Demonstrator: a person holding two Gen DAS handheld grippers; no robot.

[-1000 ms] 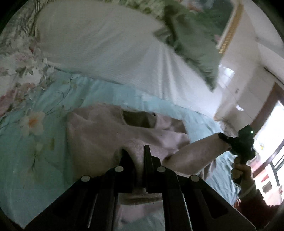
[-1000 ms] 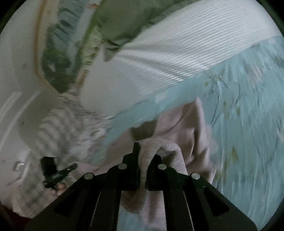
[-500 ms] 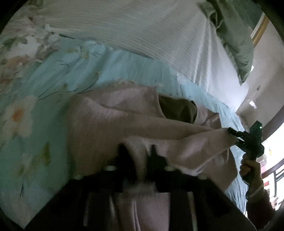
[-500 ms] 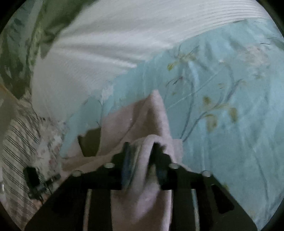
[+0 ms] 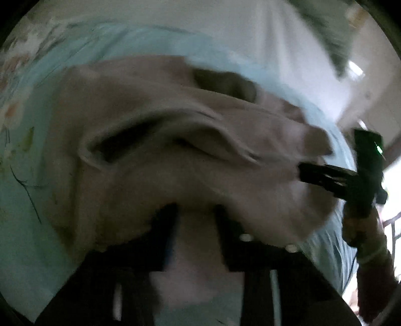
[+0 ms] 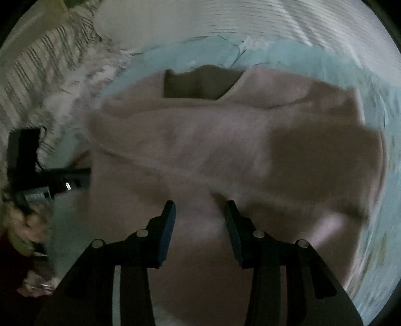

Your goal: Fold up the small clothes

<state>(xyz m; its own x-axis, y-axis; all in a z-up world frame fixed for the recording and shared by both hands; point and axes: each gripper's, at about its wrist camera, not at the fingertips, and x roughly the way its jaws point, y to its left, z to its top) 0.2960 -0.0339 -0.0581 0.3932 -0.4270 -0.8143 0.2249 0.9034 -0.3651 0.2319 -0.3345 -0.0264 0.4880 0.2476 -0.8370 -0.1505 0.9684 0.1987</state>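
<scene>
Now both wide open over pink sweater [image 6: 225, 150] on blue sheet [image 6: 190, 52]: left gripper [image 5: 195, 210], right gripper [image 6: 199, 208], holding nothing.

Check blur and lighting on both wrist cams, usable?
Left wrist: heavy motion smear over the pink garment and the left gripper, dim, window glare at right edge. Right wrist: right gripper sharp, jaws apart; garment soft, a dark shadow on its right half; teal sheet streaked at the rim.

garment [image 6: 225, 150] lies on bed sheet [image 6: 325, 62], just ahead of and under right tongs [image 6: 199, 213]. left tongs [image 6: 75, 178] at its left edge. blanket [image 6: 225, 22] behind garment.
</scene>
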